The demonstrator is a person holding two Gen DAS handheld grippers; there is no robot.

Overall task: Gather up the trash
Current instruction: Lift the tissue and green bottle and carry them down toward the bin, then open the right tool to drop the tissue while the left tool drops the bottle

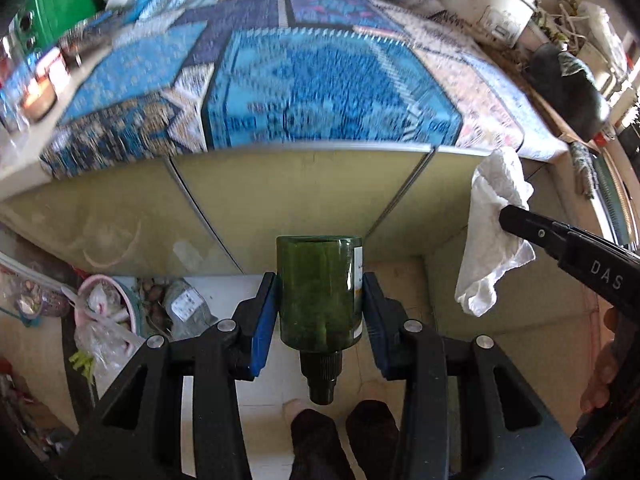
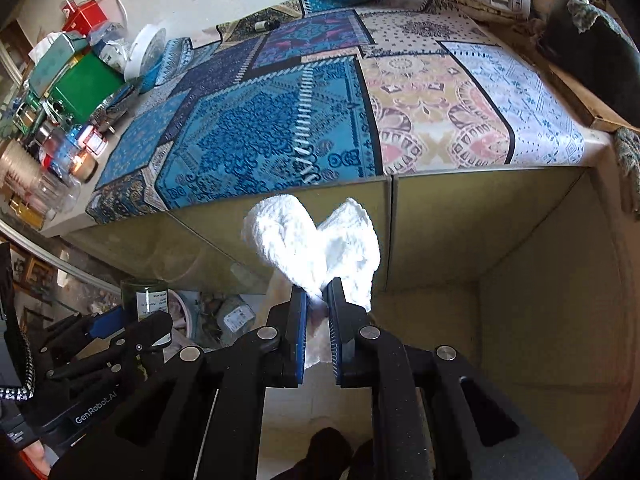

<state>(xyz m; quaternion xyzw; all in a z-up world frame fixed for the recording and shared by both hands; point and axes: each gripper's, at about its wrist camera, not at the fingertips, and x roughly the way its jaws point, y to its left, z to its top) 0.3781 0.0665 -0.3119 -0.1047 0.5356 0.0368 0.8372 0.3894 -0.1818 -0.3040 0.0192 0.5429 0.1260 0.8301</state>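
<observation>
I have the green bottle (image 1: 318, 292) in my left gripper (image 1: 320, 316), neck toward the camera, off the table (image 1: 304, 92) and over the floor; it looks like glass, so rigid, weighty, slick and breakable, best gripped across the body as now, fingers part open and clamped on its sides. My right gripper (image 2: 318, 308) has its fingers pinched together on a tissue (image 2: 312, 244), light and limp, hanging free in front of the table's edge

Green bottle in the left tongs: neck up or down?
Neck down. The green bottle points its flat base away and its threaded neck toward the camera, pads clamping its sides.
</observation>
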